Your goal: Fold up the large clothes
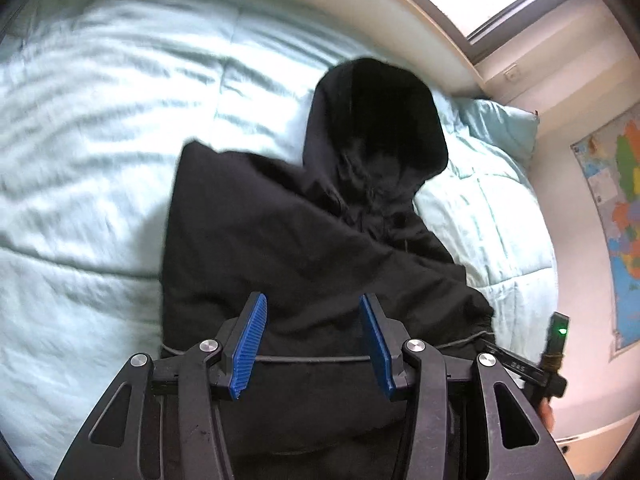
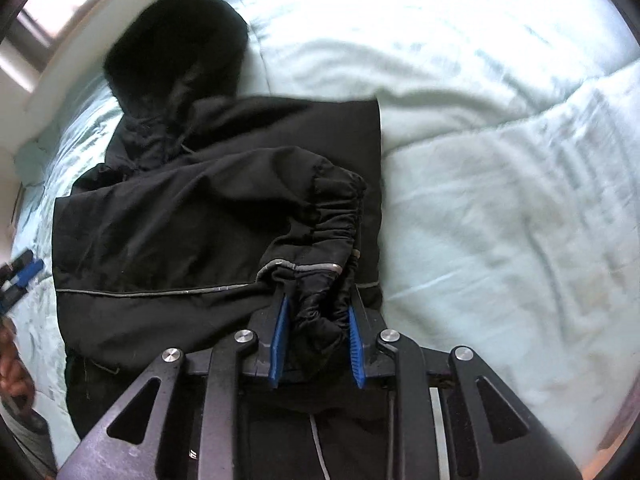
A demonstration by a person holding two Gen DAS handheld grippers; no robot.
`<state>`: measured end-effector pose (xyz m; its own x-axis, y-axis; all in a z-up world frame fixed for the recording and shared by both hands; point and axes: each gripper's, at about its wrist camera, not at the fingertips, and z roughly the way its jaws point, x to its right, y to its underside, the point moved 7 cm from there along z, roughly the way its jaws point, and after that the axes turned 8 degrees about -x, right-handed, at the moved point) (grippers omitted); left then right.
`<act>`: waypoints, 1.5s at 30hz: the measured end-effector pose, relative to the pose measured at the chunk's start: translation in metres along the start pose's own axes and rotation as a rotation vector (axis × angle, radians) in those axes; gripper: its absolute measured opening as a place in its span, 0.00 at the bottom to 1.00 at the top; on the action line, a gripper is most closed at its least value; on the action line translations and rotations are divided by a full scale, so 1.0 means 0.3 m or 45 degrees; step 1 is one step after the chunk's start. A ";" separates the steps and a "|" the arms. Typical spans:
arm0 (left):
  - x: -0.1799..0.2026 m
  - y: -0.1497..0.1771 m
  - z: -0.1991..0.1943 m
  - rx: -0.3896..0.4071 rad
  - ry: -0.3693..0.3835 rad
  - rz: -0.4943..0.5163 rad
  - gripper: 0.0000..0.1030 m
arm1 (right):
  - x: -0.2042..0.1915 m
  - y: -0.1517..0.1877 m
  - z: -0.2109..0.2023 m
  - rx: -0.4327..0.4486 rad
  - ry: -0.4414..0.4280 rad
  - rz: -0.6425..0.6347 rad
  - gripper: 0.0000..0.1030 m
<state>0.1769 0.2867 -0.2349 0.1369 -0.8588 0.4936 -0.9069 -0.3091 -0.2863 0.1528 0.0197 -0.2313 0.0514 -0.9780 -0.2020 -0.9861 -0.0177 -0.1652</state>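
Right gripper [image 2: 318, 316] clamps jacket [image 2: 200, 208] cuff [image 2: 320, 304] — nothing else.

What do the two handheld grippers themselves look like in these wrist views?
Both the left gripper and right gripper are matte black linkage frames with triangular cut-outs and round silver pivot bolts, tipped with blue ribbed pads. No sleeves are visible.

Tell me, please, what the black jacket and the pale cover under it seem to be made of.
Jacket: probably a thin synthetic woven shell such as nylon, matte with a slight sheen; it crumples in sharp folds, and the cuff is gathered by elastic. A grey stripe looks reflective.
Cover: likely a soft quilted cotton or polyester blend, matte; stitched seams and puffy ripples show padding.
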 end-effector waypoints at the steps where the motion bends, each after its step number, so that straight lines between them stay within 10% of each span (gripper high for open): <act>1: -0.014 -0.006 0.005 0.002 -0.026 -0.003 0.49 | -0.001 -0.001 -0.006 0.012 0.016 -0.011 0.26; 12: -0.158 -0.025 0.227 -0.127 -0.253 -0.107 0.48 | 0.061 0.023 0.155 -0.125 0.084 0.016 0.30; 20: 0.037 -0.105 0.100 -0.011 -0.103 0.067 0.49 | -0.072 -0.098 -0.075 0.029 0.032 -0.106 0.50; 24: -0.072 -0.133 0.239 -0.106 -0.189 -0.042 0.48 | -0.137 -0.157 0.076 -0.016 0.147 -0.171 0.50; 27: -0.196 -0.122 0.327 -0.171 -0.166 -0.152 0.29 | -0.079 -0.122 0.230 -0.144 0.140 -0.118 0.44; 32: -0.161 -0.163 0.221 -0.145 -0.151 -0.144 0.27 | -0.090 -0.152 0.153 -0.140 0.083 -0.117 0.47; 35: -0.061 -0.239 0.117 -0.068 -0.036 -0.063 0.35 | -0.128 -0.226 0.024 -0.031 -0.017 -0.136 0.48; 37: -0.003 -0.337 0.067 0.018 -0.005 -0.038 0.63 | -0.155 -0.308 -0.050 0.055 -0.045 -0.148 0.51; 45: 0.134 -0.723 0.209 0.066 0.008 0.047 0.68 | -0.240 -0.731 -0.026 0.211 -0.154 -0.060 0.57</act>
<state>0.4041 0.2936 -0.2043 0.1012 -0.8673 0.4873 -0.8894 -0.2983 -0.3463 0.3642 0.0923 -0.1728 0.1255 -0.9446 -0.3034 -0.9433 -0.0189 -0.3315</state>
